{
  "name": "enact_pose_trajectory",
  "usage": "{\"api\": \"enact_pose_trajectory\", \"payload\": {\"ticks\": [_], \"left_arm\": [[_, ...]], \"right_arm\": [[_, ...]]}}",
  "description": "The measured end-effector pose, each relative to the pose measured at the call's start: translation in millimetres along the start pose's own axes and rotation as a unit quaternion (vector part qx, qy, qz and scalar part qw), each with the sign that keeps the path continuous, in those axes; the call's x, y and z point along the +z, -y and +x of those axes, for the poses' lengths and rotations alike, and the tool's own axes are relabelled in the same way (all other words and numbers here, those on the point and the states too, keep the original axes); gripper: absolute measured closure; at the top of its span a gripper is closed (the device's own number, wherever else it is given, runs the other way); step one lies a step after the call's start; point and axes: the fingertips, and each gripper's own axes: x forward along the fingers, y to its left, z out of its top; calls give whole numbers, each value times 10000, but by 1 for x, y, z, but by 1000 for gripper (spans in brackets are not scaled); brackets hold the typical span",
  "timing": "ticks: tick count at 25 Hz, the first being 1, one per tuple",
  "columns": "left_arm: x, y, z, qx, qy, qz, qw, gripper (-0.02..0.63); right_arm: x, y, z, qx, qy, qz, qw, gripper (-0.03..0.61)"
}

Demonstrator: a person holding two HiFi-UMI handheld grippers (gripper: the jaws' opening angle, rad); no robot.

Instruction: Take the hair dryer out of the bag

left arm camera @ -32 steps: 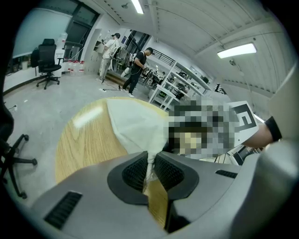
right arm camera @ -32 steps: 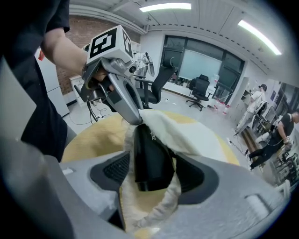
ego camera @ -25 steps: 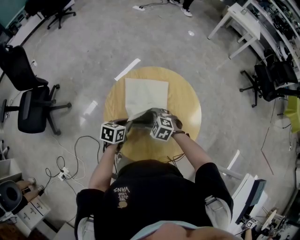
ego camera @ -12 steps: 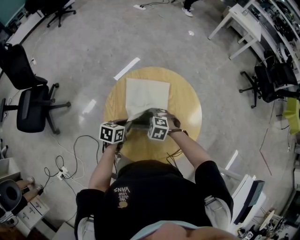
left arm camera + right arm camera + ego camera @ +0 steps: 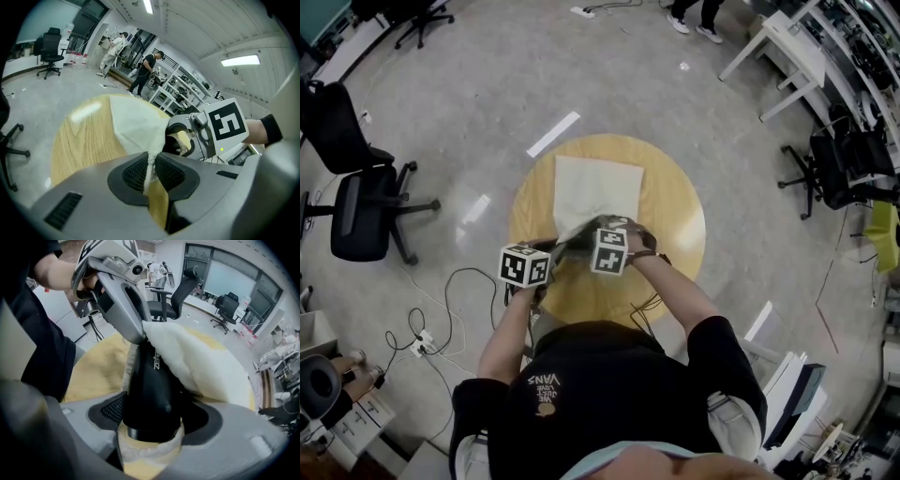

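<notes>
A white cloth bag [image 5: 593, 187] lies on the round wooden table [image 5: 675, 216], its mouth toward me. My left gripper [image 5: 553, 248] is shut on the bag's near edge; the cloth is pinched between the pads [image 5: 150, 169]. The black hair dryer [image 5: 152, 380] sticks out of the bag's mouth [image 5: 201, 364], barrel end toward the camera. My right gripper [image 5: 152, 414] points steeply down and is shut on the barrel, a pad on each side. In the head view the right gripper [image 5: 602, 234] sits at the bag's mouth and hides the dryer.
Office chairs [image 5: 356, 211] stand left of the table, and cables [image 5: 441, 319] lie on the floor near my left side. White desks [image 5: 787, 42] and another chair [image 5: 834, 164] stand at the right. People [image 5: 147, 70] stand far off.
My right gripper has shifted a little left and tipped further down at the bag's mouth. The left gripper has kept its place and its hold on the bag's edge.
</notes>
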Motion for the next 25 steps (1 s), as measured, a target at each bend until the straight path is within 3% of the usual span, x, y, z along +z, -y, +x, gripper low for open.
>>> {"api": "enact_pose_trajectory", "payload": {"ticks": [25], "left_arm": [[3, -9, -2, -280, 119, -245, 9992, 560]], "right_arm": [[0, 9, 32, 540, -1150, -242, 9916, 204]]}}
